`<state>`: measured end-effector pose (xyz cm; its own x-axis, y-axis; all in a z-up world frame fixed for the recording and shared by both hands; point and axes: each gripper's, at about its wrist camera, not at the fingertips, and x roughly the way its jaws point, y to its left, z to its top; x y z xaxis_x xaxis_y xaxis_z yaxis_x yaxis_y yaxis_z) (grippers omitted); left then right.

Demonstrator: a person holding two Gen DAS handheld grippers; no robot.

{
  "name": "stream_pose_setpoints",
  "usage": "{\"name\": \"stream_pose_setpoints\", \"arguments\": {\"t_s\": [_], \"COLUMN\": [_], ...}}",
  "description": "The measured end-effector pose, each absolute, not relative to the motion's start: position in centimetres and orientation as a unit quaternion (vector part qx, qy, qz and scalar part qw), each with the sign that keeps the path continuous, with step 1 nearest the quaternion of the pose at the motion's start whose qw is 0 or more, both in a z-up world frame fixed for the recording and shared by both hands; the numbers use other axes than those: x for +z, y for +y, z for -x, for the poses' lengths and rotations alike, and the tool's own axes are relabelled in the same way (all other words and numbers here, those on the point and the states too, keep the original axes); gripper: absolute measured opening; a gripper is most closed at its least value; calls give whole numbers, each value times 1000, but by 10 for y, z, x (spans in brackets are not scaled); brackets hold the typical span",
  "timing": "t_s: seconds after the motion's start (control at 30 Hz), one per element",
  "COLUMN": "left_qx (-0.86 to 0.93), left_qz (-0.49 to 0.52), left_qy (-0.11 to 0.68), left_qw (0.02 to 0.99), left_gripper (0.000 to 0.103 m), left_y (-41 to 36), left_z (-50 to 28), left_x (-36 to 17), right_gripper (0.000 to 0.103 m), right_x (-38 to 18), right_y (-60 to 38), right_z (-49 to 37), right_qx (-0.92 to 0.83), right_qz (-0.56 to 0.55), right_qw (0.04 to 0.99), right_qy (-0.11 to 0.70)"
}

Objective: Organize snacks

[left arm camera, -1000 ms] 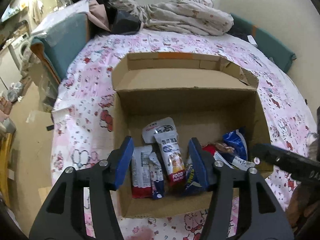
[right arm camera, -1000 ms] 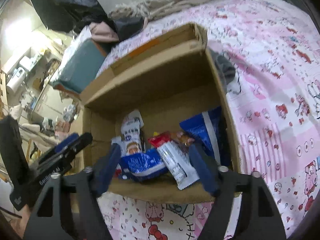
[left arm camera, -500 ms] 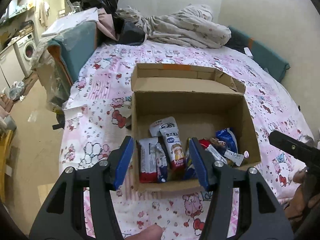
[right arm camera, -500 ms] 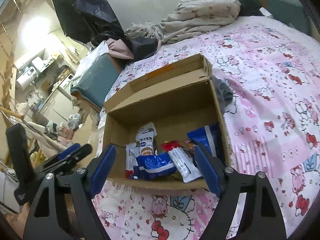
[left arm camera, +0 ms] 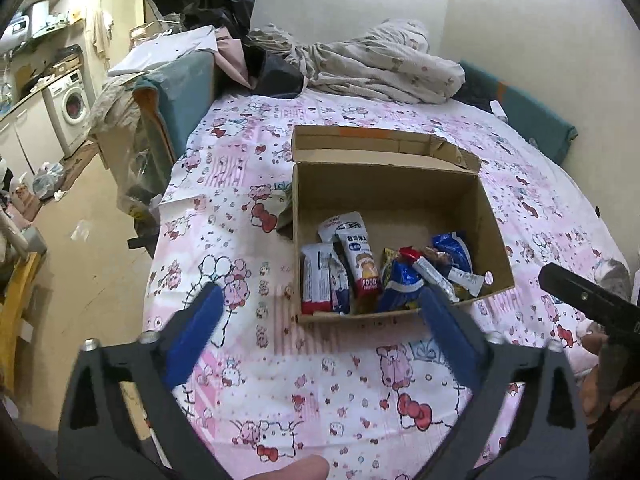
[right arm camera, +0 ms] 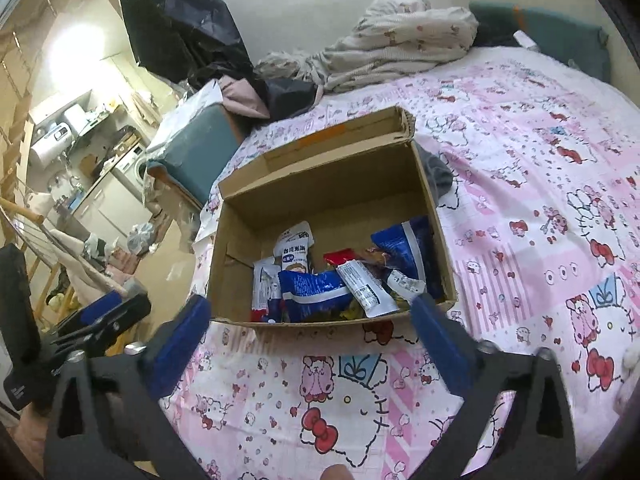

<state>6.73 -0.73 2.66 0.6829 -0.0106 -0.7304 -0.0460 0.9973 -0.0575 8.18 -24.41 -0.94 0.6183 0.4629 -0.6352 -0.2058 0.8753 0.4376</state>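
An open cardboard box (left arm camera: pixel 392 188) stands on the pink patterned bed; it also shows in the right wrist view (right arm camera: pixel 320 184). Several snack packets lie along its near wall: a white and red packet (left arm camera: pixel 316 282), a white tube-shaped pack (left arm camera: pixel 362 264), a blue bag (left arm camera: pixel 398 286) and another blue bag (right arm camera: pixel 408 248). My left gripper (left arm camera: pixel 320 328) is open and empty, held above the bedsheet in front of the box. My right gripper (right arm camera: pixel 312 332) is open and empty, also in front of the box. Each gripper shows at the edge of the other's view.
A crumpled blanket (left arm camera: pixel 380 64) and dark clothes (left arm camera: pixel 276 76) lie at the bed's far end. A teal cushioned piece (left arm camera: pixel 180 92) stands at the bed's left edge, with floor and a washing machine (left arm camera: pixel 72 104) beyond. The wall is at the right.
Both grippers have pulled back and up from the box, which now looks smaller and farther. Both have opened wider. The snacks have not moved.
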Motion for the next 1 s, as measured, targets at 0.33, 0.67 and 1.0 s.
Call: {"name": "stream_pose_setpoints", "arguments": {"t_s": [0.33,0.67,1.0], "left_qx": [33,34,25], "left_qz": [28,23,38], "left_qy": [396,404,405], "left_qw": [917,914,913], "left_gripper": [102,103,103], "left_y": [-10,-10,-10], "left_z": [-58,-59,-61], "left_x": [20,15,16], "right_gripper": [103,103,103], "right_x": [-11,-14,-14], "right_y": [-237,-226,-221], "right_z": [-78,-78,-76], "right_qx": [162,148,153], "right_qz": [-128,-96,-81], "right_qw": [902,914,914], "right_qy": [378,365,368]}}
